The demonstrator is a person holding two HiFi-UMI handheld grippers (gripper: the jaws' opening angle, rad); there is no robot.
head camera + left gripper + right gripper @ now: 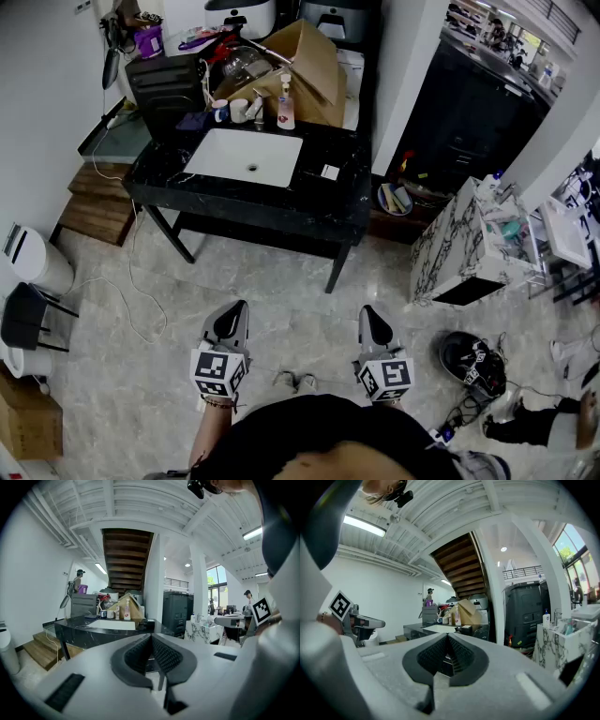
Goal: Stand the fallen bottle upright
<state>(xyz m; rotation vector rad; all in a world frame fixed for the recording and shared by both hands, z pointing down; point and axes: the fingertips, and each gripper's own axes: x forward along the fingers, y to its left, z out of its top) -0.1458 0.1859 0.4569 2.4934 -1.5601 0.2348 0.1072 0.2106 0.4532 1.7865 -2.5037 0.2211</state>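
A black marble counter (281, 202) with a white sink (246, 157) stands ahead of me across the floor. At the back of the counter a pump bottle (286, 111) stands upright beside two cups (230, 111). A small boxy item (329, 172) lies near the counter's right side. I cannot make out a bottle lying on its side. My left gripper (232, 319) and right gripper (375, 323) hang side by side over the floor, well short of the counter. Both are shut and hold nothing. The left gripper (151, 637) and the right gripper (448, 637) both point at the counter.
A cardboard box (305, 66) and a black drawer unit (169, 80) crowd the counter's back. A marble-patterned cabinet (459, 253) stands at the right, and a dark helmet (473, 361) lies on the floor. Wooden steps (94, 202), a white bin (37, 262) and a loose cable (131, 281) are at the left.
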